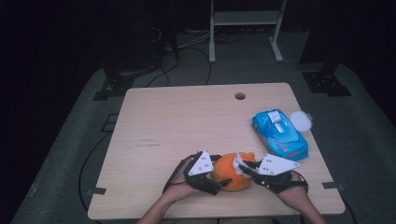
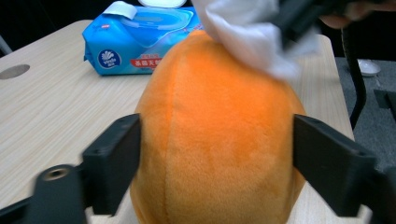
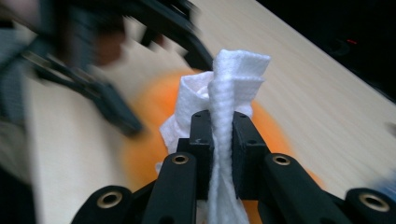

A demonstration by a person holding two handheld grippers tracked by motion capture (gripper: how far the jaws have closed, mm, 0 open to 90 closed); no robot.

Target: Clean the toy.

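An orange plush toy (image 1: 233, 178) (image 2: 215, 116) sits near the front edge of the wooden table (image 1: 177, 121). My left gripper (image 1: 221, 171) (image 2: 217, 154) straddles it from the left, one black jaw against each side of the toy. My right gripper (image 1: 241, 164) (image 3: 223, 126) comes in from the right, shut on a folded white wipe (image 3: 233, 79) (image 2: 252, 37). The wipe rests against the top of the toy, which appears as a blurred orange patch (image 3: 140, 154) behind the right jaws.
A blue pack of wet wipes (image 1: 280, 133) (image 2: 140, 39) lies at the right of the table, flap open, with a round white lid (image 1: 301, 120) beside it. A cable hole (image 1: 240, 96) (image 2: 14, 71) sits near the far edge. Stands and cables surround the table on the floor.
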